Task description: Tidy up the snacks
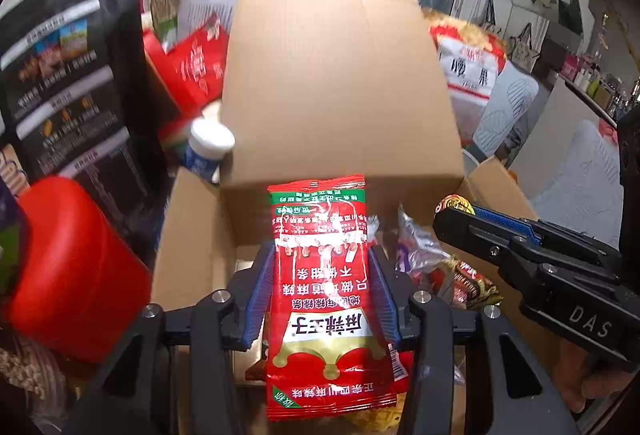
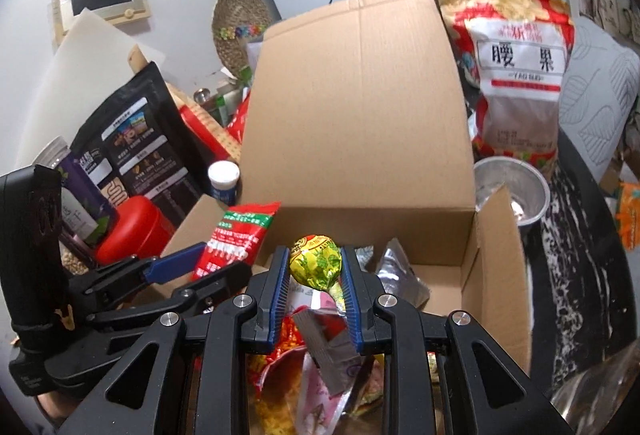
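Observation:
My left gripper point(image 1: 322, 255) is shut on a red spicy-strip snack packet point(image 1: 322, 287), held over the open cardboard box point(image 1: 192, 255). The packet point(image 2: 236, 239) and left gripper point(image 2: 192, 267) also show in the right wrist view. My right gripper point(image 2: 316, 263) is shut on a yellow-green wrapped lollipop point(image 2: 316, 261), held over the same box point(image 2: 496, 275). The right gripper point(image 1: 452, 223) shows at the right of the left wrist view, with the lollipop point(image 1: 456, 203) at its tip. Several snack packets point(image 2: 320, 367) lie inside the box.
The box's tall rear flap point(image 2: 356, 107) stands upright ahead. Left of the box are a red canister point(image 2: 132, 231), a black pouch point(image 2: 132, 147) and a white-capped bottle point(image 2: 224, 181). To the right are a cashew bag point(image 2: 520, 75) and a metal bowl point(image 2: 516, 191).

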{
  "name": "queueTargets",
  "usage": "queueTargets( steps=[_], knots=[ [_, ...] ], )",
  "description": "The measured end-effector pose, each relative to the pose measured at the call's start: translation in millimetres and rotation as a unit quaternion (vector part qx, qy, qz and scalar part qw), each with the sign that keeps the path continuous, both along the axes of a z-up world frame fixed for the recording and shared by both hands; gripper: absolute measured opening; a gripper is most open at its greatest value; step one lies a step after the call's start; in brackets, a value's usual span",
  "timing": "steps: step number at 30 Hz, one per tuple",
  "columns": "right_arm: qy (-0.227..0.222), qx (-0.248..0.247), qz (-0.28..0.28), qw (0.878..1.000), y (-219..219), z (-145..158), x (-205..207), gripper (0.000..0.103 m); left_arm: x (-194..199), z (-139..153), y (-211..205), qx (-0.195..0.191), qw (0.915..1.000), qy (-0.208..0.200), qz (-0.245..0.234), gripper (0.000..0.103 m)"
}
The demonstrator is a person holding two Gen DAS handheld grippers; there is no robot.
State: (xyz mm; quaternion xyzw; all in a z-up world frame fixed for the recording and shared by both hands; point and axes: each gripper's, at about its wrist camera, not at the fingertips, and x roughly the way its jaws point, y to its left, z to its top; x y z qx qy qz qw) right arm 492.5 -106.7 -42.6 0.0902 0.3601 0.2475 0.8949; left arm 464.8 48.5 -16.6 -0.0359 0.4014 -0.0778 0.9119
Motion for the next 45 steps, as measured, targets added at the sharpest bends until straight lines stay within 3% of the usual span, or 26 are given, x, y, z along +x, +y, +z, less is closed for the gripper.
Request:
queueTargets(
  steps=[14, 25, 30, 33, 38, 45],
  knots=[
    [0.062, -0.015, 0.006, 0.998, 10.5, -27.6, 12.3, 0.026, 14.2, -23.3, -2.7, 0.017, 0.9984, 0.054, 0.002, 0.046],
    [0.073, -0.028, 0.005, 0.997, 11.4, -29.6, 17.6, 0.027, 18.4, -27.4, -9.2, 0.039, 0.997, 0.067, -0.003, 0.046],
    [0.073, -0.03, 0.003, 0.997, 10.5, -26.2, 16.7, 0.038, 19.7, -26.2, -17.7, 0.052, 0.9965, 0.065, 0.0, 0.046],
    [0.069, -0.034, 0.004, 0.997, 9.9, -21.1, 14.0, 0.038, 18.1, -22.9, -18.3, 0.056, 0.9965, 0.061, 0.007, 0.046],
    [0.046, -0.037, -0.009, 0.998, 3.1, -8.4, 3.9, 0.039, 7.6, -6.2, -22.1, 0.08, 0.9963, 0.019, 0.024, 0.047],
    [0.031, -0.041, -0.022, 0.998, -5.3, 5.5, -15.9, 0.042, -10.0, 14.1, -14.1, 0.066, 0.9973, -0.004, 0.033, 0.047]
  ],
)
